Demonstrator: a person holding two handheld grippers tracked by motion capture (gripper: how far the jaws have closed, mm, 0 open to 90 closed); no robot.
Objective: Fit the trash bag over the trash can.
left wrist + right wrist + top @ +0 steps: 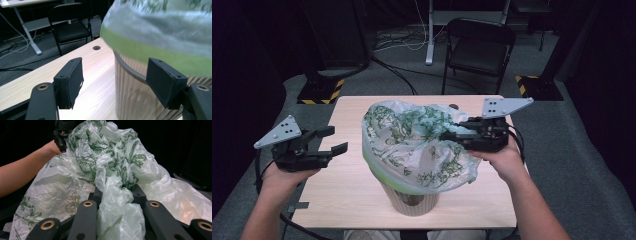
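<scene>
A ribbed beige bin (414, 202) stands at the table's front middle. A thin white plastic bag with green leaf print (412, 140) covers its top and hangs over the rim. My right gripper (444, 136) comes in from the right, shut on a bunched fold of the plastic bag (105, 157), which is pinched between its jaws (116, 192). My left gripper (338, 139) hovers left of the bin, open with nothing between its jaws. In the left gripper view its open jaws (115, 80) frame the bin's wall (132, 95) just below the bag's edge (160, 27), apart from it.
The light wooden table (347, 190) has a small hole (96, 47) near its far edge. A black folding chair (479, 47) and a desk leg with cables stand on the grey floor behind. The person's left forearm (22, 175) reaches in beyond the bag.
</scene>
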